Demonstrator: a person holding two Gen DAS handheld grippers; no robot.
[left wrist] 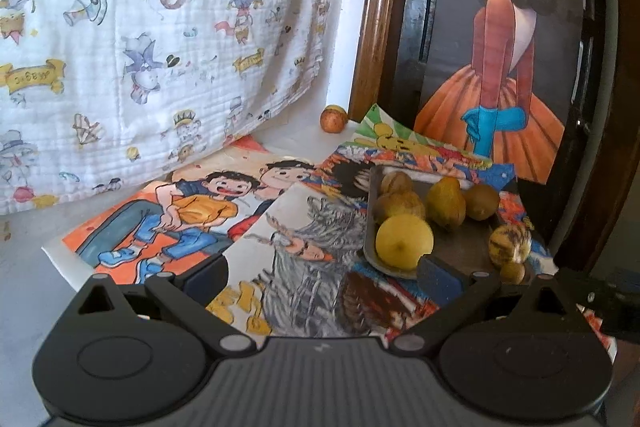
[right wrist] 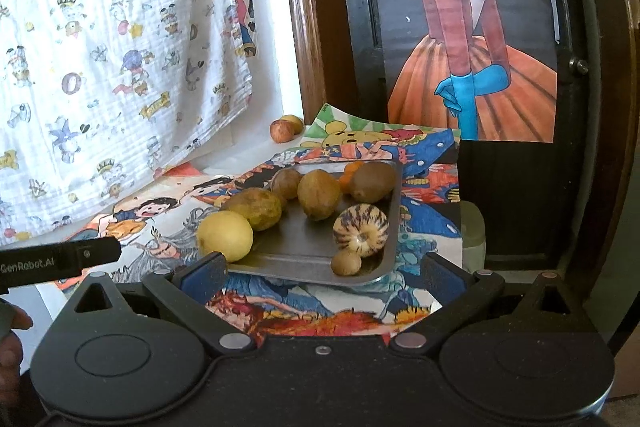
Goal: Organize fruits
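Both tools hover low over the tabletop (right wrist: 248,143) with nothing between their fingers. The right hand-held gripper (right wrist: 322,273) stands wide open, its blue-padded fingers apart just short of the metal tray (right wrist: 296,255); the left hand-held gripper (left wrist: 322,275) is likewise spread and empty, with the tray ahead and to its right.

Most fruit already sits in the tray, so this looks like a late gathering step. Closest to the right gripper lie a small brown round fruit (right wrist: 346,262) and, just beyond it, a striped cream-and-purple melon-like fruit (right wrist: 361,231) with a ribbed, glossy skin. Ahead and left, a smooth yellow lemon-shaped fruit (right wrist: 225,235) rests at the tray's rim, touching a duller, mottled one (right wrist: 256,213). Further in are several rough brownish ovals.

Well beyond the tray, by the wooden frame, 2 loose fruits (right wrist: 282,129) sit outside it. The next move probably calls for a long forward reach to 1 of them, closing gently since round skins roll.

Colourful drawn paper sheets (right wrist: 328,311) cover the tabletop; a crinkled printed cloth (right wrist: 100,47) hangs behind.
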